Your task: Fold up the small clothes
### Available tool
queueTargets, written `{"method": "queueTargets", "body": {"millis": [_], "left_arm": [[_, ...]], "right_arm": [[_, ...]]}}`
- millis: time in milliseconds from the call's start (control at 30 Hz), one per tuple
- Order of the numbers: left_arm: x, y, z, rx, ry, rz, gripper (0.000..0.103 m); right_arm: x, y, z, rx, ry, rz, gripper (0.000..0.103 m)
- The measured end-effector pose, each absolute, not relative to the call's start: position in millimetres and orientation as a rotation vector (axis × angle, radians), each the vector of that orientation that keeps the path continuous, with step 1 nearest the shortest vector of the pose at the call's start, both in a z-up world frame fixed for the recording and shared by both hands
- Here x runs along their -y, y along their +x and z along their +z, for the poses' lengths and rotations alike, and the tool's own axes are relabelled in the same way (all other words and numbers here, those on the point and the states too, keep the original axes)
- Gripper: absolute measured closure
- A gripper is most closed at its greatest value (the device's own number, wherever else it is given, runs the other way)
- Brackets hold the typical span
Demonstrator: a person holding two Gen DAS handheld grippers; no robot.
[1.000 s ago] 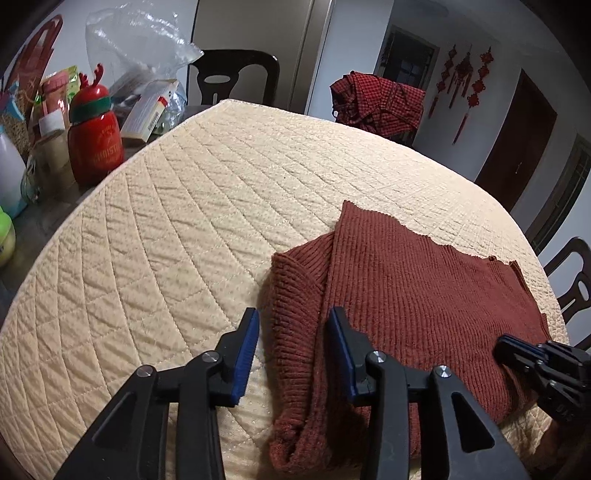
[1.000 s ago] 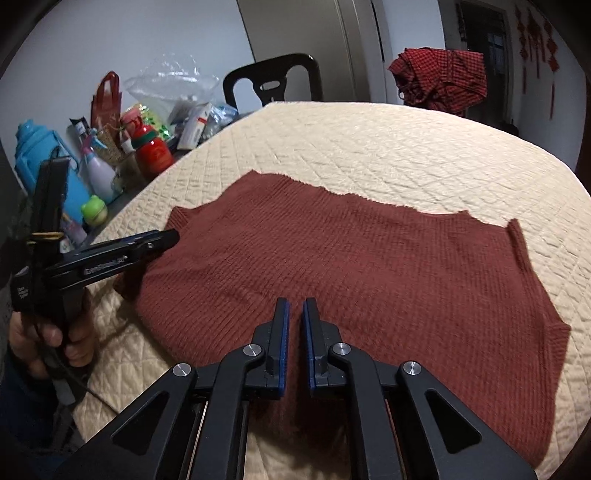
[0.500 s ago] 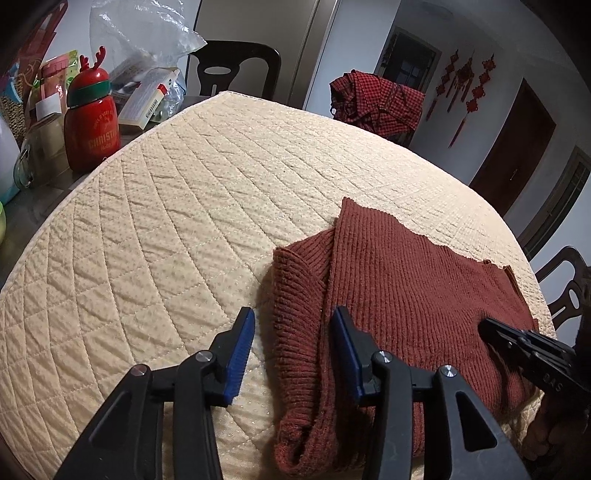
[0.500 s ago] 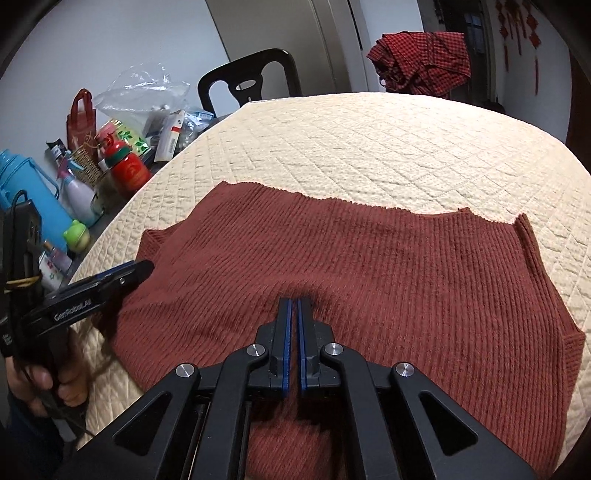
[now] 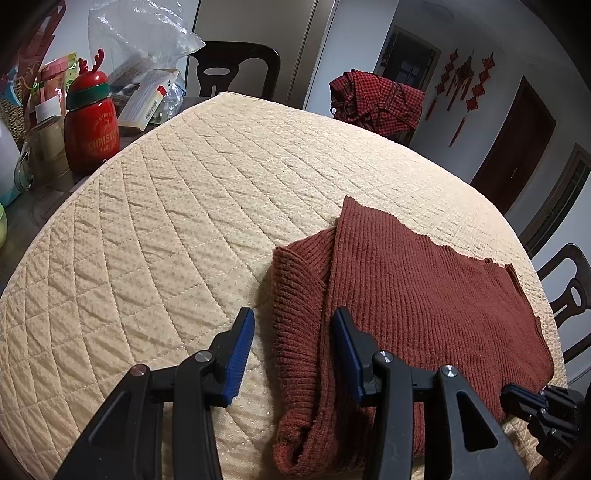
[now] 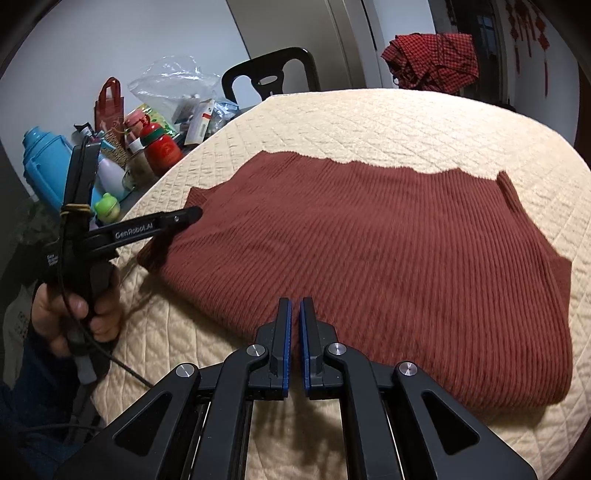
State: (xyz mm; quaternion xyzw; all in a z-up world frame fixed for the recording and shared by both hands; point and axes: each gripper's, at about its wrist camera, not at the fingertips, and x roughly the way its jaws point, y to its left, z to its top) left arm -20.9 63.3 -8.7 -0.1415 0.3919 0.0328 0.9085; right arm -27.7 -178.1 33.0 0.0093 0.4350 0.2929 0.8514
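A cream quilted cover [image 5: 177, 206] spreads over the whole table, its diamond stitching running to every edge in view. On its near right part lies the rust-red ribbed sweater [image 6: 388, 251], spread flat, with one sleeve folded in along its left side so that the cuff end bunches at the near table edge in the left wrist view. Beyond the far edge a dark chair [image 5: 236, 70] stands at the table, and further right a red checked cloth [image 5: 376, 98] is heaped over another chair back. Off the cover's left side the bare tabletop is crowded: a clear plastic bag [image 5: 144, 33], a blue jug [image 6: 44, 162], a red Christmas bottle [image 5: 92, 118] with a green band and small antlers, a white bottle and a little green frog figure [image 6: 107, 210]. The left gripper [image 5: 291, 354] hangs just over the folded sleeve, its jaws parted with the ribbed sleeve between them, the blue pads not pressing on it; the left pad is over the cover and the right one over the knit. In the right wrist view a hand [image 6: 74, 314] grips that tool's handle, and a dark cable trails from it. The right gripper [image 6: 294, 347] is at the sweater's near hem, its jaws drawn together with only a thin slit between the pads and no cloth caught in them.
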Motion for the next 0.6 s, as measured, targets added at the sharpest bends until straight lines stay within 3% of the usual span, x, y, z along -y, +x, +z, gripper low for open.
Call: {"method": "queueTargets", "body": {"millis": [600], "left_arm": [[-59.6,-19.5,-7.6,-0.810,-0.276,0.077,0.055]], "right_arm": [[176.7,-27.7,26.2,-0.930,0.014,0.640,0.099]]}}
